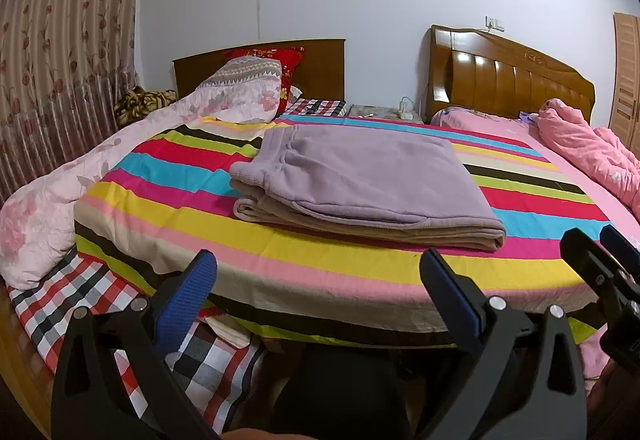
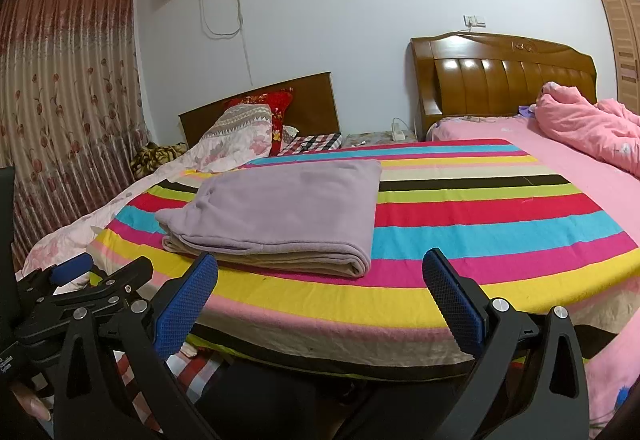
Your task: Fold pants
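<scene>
**Pants lying folded on the striped sheet, both my grippers hanging back empty**

Pants (image 1: 360, 180) are lying folded into a flat lilac rectangle on the striped sheet (image 1: 280, 252), near the sheet's front edge and a little toward its left side. Their layers are stacking up along the near edge, with a beige underside showing beneath the lilac top. In the right wrist view the pants (image 2: 280, 212) are sitting left of centre, with the bare stripes of the sheet (image 2: 480, 216) running off to the right.

I am holding my left gripper (image 1: 318, 272) short of the sheet's front edge, its blue fingers (image 1: 188, 300) spread wide and gripping nothing. My right gripper (image 2: 320, 272) is hovering likewise, fingers (image 2: 452, 296) spread apart and empty, well clear of the pants. Each gripper is showing at the edge of the other's view: the right one (image 1: 608, 264) at the far right, the left one (image 2: 80, 280) at the lower left.

A floral quilt (image 1: 60, 200) is bunching along the left of the sheet, and a pink quilt (image 2: 592, 128) is heaping up at the far right, in front of a wooden headboard (image 2: 500, 76). A curtain (image 2: 68, 100) is hanging at the left.
</scene>
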The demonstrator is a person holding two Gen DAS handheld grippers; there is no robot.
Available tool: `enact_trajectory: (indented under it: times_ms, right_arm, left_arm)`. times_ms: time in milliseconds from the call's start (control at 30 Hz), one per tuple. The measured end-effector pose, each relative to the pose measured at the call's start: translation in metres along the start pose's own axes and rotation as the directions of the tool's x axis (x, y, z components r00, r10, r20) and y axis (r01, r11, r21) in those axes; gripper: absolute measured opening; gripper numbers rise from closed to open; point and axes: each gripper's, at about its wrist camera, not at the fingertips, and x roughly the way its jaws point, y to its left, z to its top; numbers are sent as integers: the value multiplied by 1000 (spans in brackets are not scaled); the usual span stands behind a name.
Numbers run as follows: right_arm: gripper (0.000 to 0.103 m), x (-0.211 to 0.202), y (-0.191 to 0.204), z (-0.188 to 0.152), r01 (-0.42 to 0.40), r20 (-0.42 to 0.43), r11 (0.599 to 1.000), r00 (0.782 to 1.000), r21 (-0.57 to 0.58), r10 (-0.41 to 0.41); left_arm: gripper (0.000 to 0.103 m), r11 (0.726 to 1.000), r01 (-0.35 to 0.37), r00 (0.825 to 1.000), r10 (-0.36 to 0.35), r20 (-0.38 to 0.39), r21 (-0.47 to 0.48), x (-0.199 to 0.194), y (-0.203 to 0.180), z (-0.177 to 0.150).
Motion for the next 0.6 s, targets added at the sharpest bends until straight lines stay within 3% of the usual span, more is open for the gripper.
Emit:
enact_trajectory:
  times_ms: [600]
  right_arm:
    - [98,-1,0,1,0,-1,1000,1000,1,0]
  left_arm:
    - [101,1000,0,1000,0,-5,-3,2,1,-1]
